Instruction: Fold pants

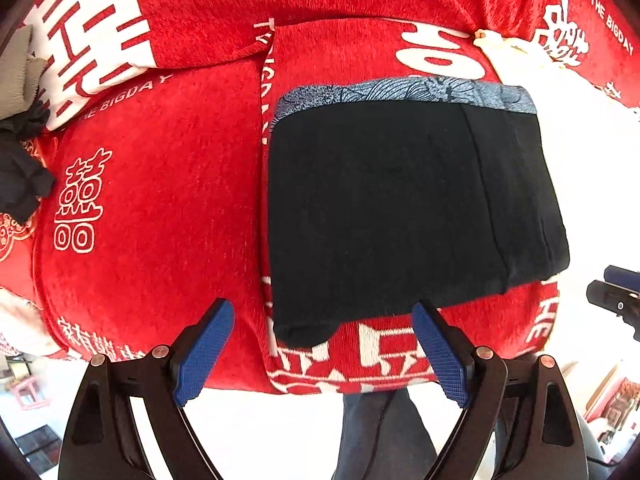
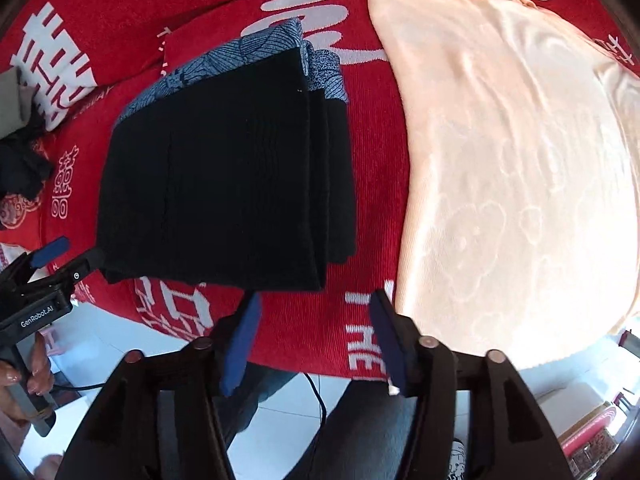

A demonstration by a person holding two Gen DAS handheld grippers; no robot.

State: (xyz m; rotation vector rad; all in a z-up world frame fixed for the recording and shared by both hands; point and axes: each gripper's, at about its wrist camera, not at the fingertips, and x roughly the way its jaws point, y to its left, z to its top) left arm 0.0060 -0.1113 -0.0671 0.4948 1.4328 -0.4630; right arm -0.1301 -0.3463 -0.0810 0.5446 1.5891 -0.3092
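The black pants (image 1: 400, 208) lie folded into a compact rectangle on the red cover (image 1: 160, 200), their blue patterned waistband (image 1: 400, 90) at the far edge. My left gripper (image 1: 322, 312) hangs open above the near edge of the fold, pads touching nothing. In the right wrist view the pants (image 2: 224, 184) sit left of centre. My right gripper (image 2: 316, 296) stands open over the red cover just in front of the pants' near right corner, with nothing between its fingers. The left gripper (image 2: 72, 258) shows by the pants' near left corner.
A peach satin cloth (image 2: 520, 160) covers the right side of the red cover (image 2: 376, 184). Dark garments (image 1: 20, 176) and a grey cloth (image 1: 16, 72) lie at the far left. The cover's front edge drops to a tiled floor, where a person's legs (image 1: 380, 440) stand.
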